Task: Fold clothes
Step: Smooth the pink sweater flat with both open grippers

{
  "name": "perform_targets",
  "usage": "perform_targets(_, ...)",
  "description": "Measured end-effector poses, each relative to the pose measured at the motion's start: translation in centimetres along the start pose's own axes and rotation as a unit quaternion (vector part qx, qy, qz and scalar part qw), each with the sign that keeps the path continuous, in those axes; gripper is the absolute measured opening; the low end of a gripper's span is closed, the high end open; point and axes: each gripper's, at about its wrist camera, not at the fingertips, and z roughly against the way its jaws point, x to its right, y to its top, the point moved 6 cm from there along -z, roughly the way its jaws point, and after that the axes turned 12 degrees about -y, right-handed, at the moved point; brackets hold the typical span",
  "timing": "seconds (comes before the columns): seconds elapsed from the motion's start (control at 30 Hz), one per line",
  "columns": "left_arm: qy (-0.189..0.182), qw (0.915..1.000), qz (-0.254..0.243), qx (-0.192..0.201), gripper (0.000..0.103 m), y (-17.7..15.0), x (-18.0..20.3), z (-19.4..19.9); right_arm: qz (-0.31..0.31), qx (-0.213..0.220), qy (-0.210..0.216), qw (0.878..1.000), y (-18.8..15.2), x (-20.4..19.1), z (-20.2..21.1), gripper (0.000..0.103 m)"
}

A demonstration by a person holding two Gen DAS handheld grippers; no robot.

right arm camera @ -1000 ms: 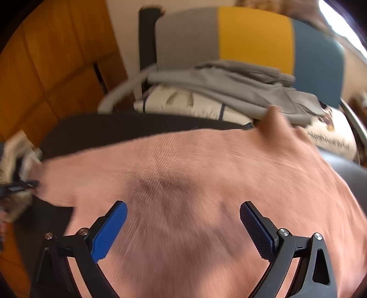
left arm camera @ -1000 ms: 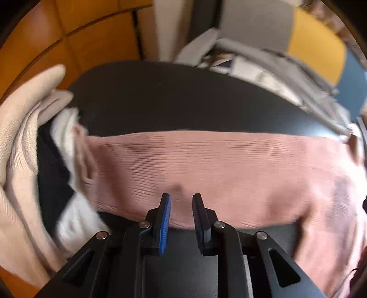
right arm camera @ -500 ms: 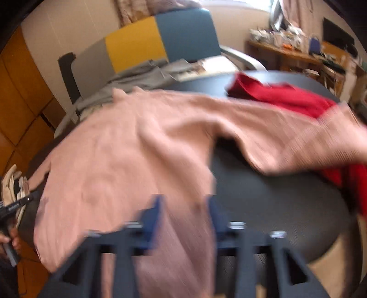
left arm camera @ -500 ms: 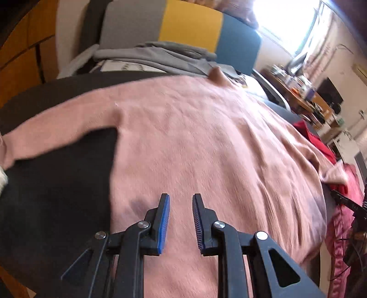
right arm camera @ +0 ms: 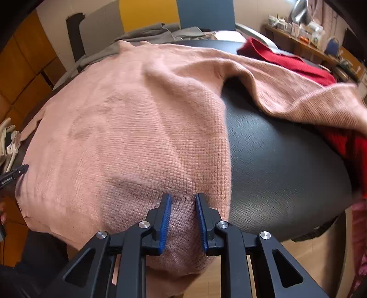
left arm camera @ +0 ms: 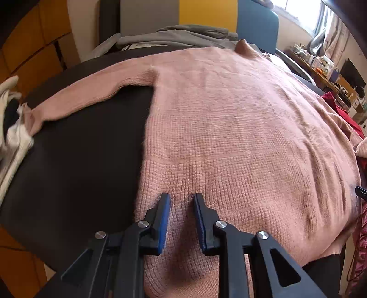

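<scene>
A pink knitted sweater lies spread flat on a round black table, with its collar at the far side. Its left sleeve stretches out to the left. My left gripper is shut on the ribbed hem near the sweater's left corner, at the table's near edge. In the right wrist view, my right gripper is shut on the pink sweater at the hem's right corner, where the cloth hangs over the edge. The right sleeve is draped over a red garment.
A red garment lies on the table's right side. A pile of white and beige clothes sits at the left edge. Behind the table, grey clothes lie on a grey, yellow and blue chair. Bare table shows right of the sweater.
My right gripper went from wide open over the sweater's body to shut on the hem. My left gripper moved from the left sleeve to the hem's left corner.
</scene>
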Motion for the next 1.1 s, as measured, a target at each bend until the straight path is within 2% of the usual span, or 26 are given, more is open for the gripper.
perform_targets(0.1,0.001,0.9999,0.014,-0.007,0.022,-0.1,-0.3,0.4,-0.011,-0.007,0.008,1.0,-0.2,1.1,0.0,0.022)
perform_targets(0.2,-0.046,0.9983,0.034,-0.013,0.022,1.0,0.1,1.5,-0.019,-0.015,0.018,1.0,0.6,1.1,0.4,0.024)
perform_targets(0.27,-0.055,0.9979,0.031,0.013,0.022,2.8,0.2,2.6,-0.011,0.011,0.027,1.0,2.2,0.8,1.6,0.024)
perform_targets(0.33,-0.059,0.9964,-0.006,0.061,0.022,6.4,1.0,3.9,-0.016,0.038,0.035,0.999,4.6,0.6,2.6,0.025)
perform_targets(0.47,-0.044,0.9908,-0.071,0.106,0.022,13.2,3.3,3.1,-0.036,0.082,0.047,0.995,10.6,0.4,3.4,0.03)
perform_targets(0.57,-0.035,0.9834,-0.124,0.127,0.022,18.9,5.3,0.5,-0.038,0.098,0.04,0.994,16.1,-0.7,1.7,0.032)
perform_targets(0.63,-0.037,0.9796,-0.153,0.125,0.022,21.5,6.6,-1.5,-0.037,0.095,0.046,0.994,18.6,-1.8,0.2,0.032)
perform_targets(0.73,-0.009,0.9749,-0.191,0.113,0.022,25.6,7.1,-6.2,-0.017,0.079,0.037,0.996,22.2,-3.7,-3.3,0.032)
perform_targets(0.77,0.001,0.9759,-0.188,0.11,0.022,27.1,6.6,-7.9,-0.005,0.069,0.018,0.997,23.5,-4.3,-5.0,0.032)
perform_targets(0.9,0.032,0.9827,-0.157,0.093,0.022,29.1,3.8,-12.0,-0.011,0.034,-0.021,0.999,26.9,-3.9,-10.1,0.032)
perform_targets(0.97,0.05,0.9876,-0.135,0.062,0.023,29.5,1.3,-14.5,-0.018,0.018,-0.036,0.999,27.6,-3.2,-12.2,0.032)
perform_targets(1.0,0.044,0.9893,-0.122,0.065,0.024,29.4,0.4,-15.2,-0.022,0.007,-0.043,0.999,27.9,-2.9,-13.4,0.032)
perform_targets(1.1,0.046,0.9896,-0.115,0.074,0.025,29.5,-1.1,-15.1,-0.018,0.018,-0.051,0.998,29.0,-3.1,-14.1,0.036)
